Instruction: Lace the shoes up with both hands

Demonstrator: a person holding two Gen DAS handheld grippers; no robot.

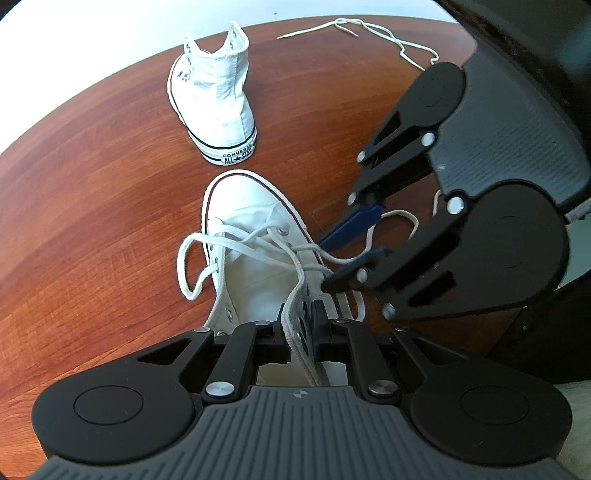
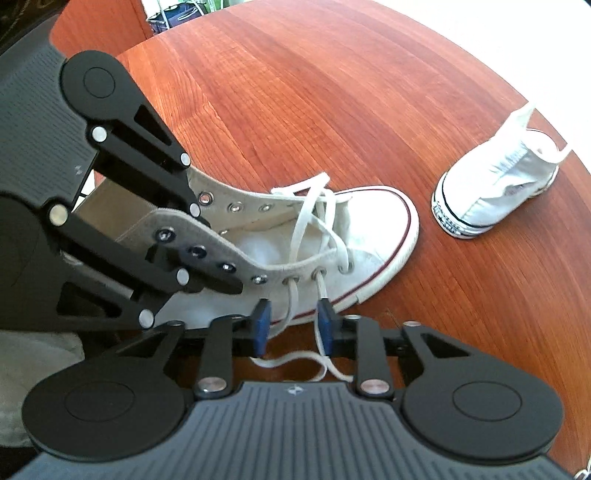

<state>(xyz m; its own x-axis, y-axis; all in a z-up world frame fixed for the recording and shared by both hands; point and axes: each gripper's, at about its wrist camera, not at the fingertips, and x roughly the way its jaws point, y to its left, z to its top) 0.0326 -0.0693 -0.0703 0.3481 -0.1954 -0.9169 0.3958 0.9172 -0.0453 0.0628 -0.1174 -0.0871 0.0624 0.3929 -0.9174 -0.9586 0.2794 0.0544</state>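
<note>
Up close, the left gripper (image 1: pixel 301 338) has its jaws clamped on the right-hand eyelet flap (image 2: pixel 207 240) of a white high-top shoe (image 1: pixel 255 258), holding that edge up off the tongue. Just beside it, the right gripper (image 2: pixel 293 325) stands with jaws apart; two runs of white lace (image 2: pixel 291 299) hang between the blue pads (image 2: pixel 261 328), loose and seemingly ungripped. The shoe sits upright on the wooden bench (image 2: pixel 332 92), its long axis running straight away from the left gripper, toe at the far end, open collar at the near end. Only the lowest eyelets look threaded. The risk, as it appears: the slack lace slides back through its eyelet or slips off the pads, or a hard tug on the flap drags the light shoe sideways. Farther off stands a second shoe (image 1: pixel 214 96), unlaced, heel toward the first shoe's toe, and beyond it a spare lace (image 1: pixel 369 33) lies loose.
</note>
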